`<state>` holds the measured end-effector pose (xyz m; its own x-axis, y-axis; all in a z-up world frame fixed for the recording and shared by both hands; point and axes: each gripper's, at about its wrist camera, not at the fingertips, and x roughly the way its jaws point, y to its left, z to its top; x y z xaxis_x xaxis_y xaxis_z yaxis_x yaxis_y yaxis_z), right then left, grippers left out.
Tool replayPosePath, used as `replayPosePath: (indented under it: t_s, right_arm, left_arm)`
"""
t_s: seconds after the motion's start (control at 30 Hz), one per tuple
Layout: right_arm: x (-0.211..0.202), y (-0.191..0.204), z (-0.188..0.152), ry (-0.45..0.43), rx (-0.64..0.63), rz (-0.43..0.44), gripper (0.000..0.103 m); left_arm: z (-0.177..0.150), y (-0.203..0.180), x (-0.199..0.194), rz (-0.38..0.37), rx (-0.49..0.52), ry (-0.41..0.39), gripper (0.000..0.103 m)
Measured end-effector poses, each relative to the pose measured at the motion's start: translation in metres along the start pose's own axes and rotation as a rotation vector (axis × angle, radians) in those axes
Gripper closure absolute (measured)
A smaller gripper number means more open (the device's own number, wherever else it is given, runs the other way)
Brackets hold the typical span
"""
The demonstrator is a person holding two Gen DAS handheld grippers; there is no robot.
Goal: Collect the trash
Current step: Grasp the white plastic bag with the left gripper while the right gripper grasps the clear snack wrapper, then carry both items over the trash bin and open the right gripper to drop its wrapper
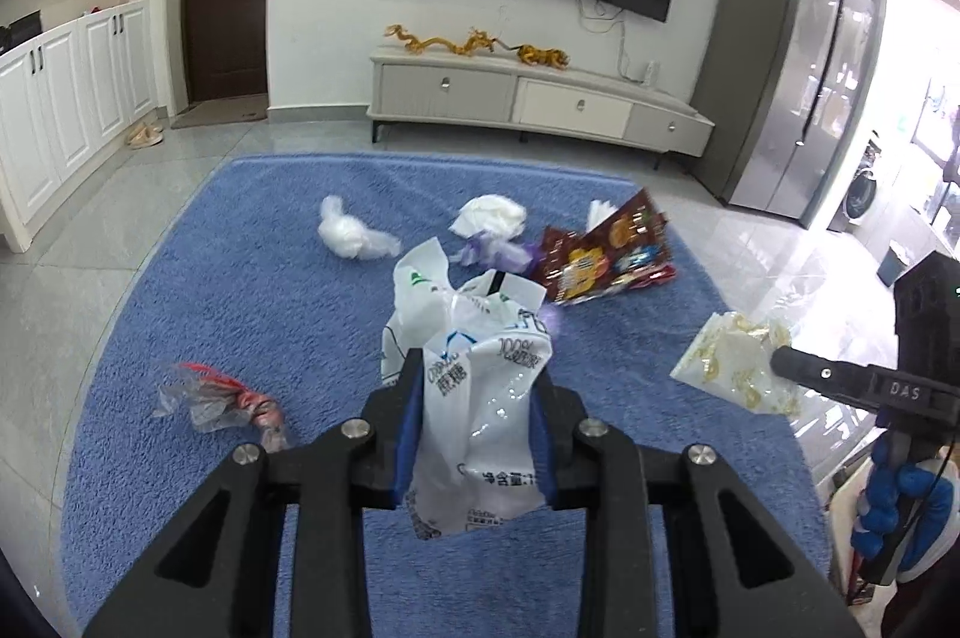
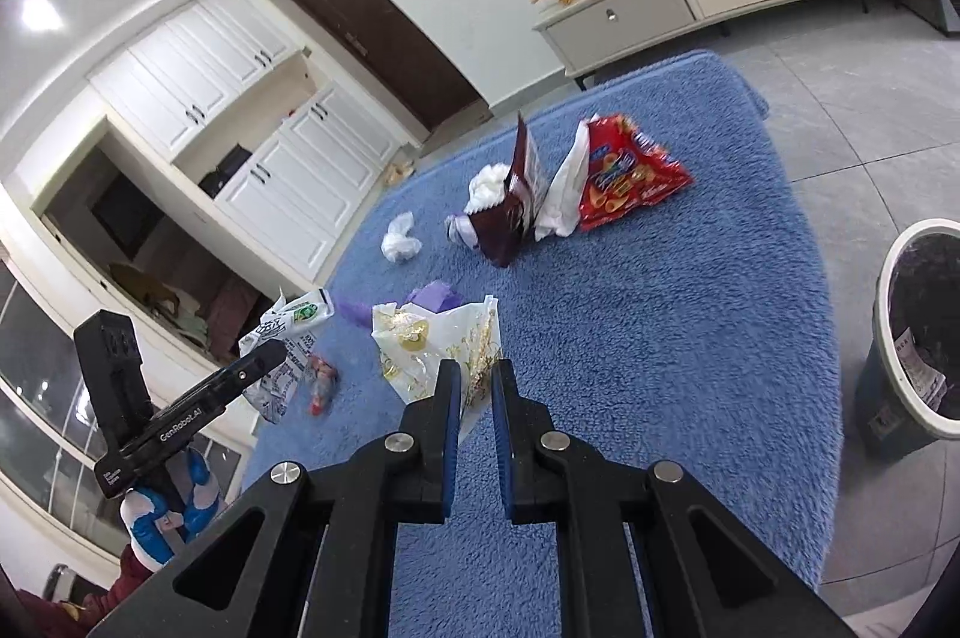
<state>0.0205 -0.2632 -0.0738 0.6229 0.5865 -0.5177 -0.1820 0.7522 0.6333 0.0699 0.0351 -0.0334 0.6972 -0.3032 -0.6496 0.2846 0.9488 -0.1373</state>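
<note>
Trash (image 1: 360, 233) strewn on blue rug (image 1: 240, 290); grey tiled floor (image 1: 108, 194)

Wrappers (image 2: 624, 176) lie on the rug (image 2: 660, 338); bin (image 2: 918, 338) stands beside it.

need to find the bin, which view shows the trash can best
The right wrist view: the trash can stands at its right edge beside the blue rug, its rim and dark inside visible. The left wrist view shows no clear sign of it.
</note>
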Motion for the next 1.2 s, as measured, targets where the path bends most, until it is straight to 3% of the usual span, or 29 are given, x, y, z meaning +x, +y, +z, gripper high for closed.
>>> replayPosePath:
  t_s: [0.2, 0.53, 0.9, 1.2]
  right_arm:
    - [-0.016, -0.002, 0.008, -0.07, 0.058, -0.013, 0.092]
    - [-0.075, -0.057, 0.012, -0.214, 0.218, -0.125, 0.092]
    - [-0.131, -0.161, 0.033, -0.278, 0.435, -0.358, 0.092]
    - [-0.135, -0.246, 0.048, -0.202, 0.561, -0.55, 0.092]
  left_arm:
    - [0.019, -0.035, 0.003, -0.094, 0.028, 0.011, 0.074]
    - [0.055, -0.139, 0.047, -0.291, 0.117, 0.066, 0.074]
    - [0.083, -0.304, 0.152, -0.458, 0.241, 0.215, 0.074]
    - [0.062, -0.402, 0.255, -0.477, 0.296, 0.383, 0.074]
